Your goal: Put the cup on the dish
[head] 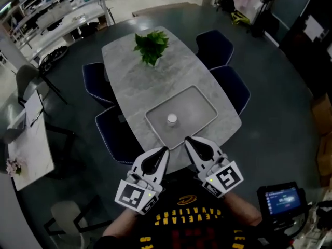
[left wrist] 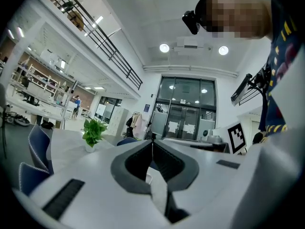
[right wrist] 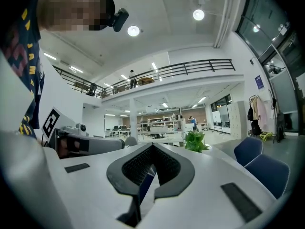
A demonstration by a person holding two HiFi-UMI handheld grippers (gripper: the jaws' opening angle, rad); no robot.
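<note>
Table (head: 135, 77) bearing a dish (head: 199, 105). The left gripper (head: 165, 150) and right gripper (head: 188, 140), jaws together and empty, hover at its near edge. The cup (head: 171, 120) stands mid-dish, so the task looks complete. Yellow shirt (head: 192, 217) lettering, upside down, seems to read "Cleveland Cavaliers".

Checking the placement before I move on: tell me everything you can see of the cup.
The cup is small, white and round, seen from above in the head view only; its material and any handle are too small to tell. It sits near the middle of the grey rounded-square dish, at the near end of the marbled table. Only the dish touches it: the left gripper and right gripper, both shut and empty, are short of it.
</note>
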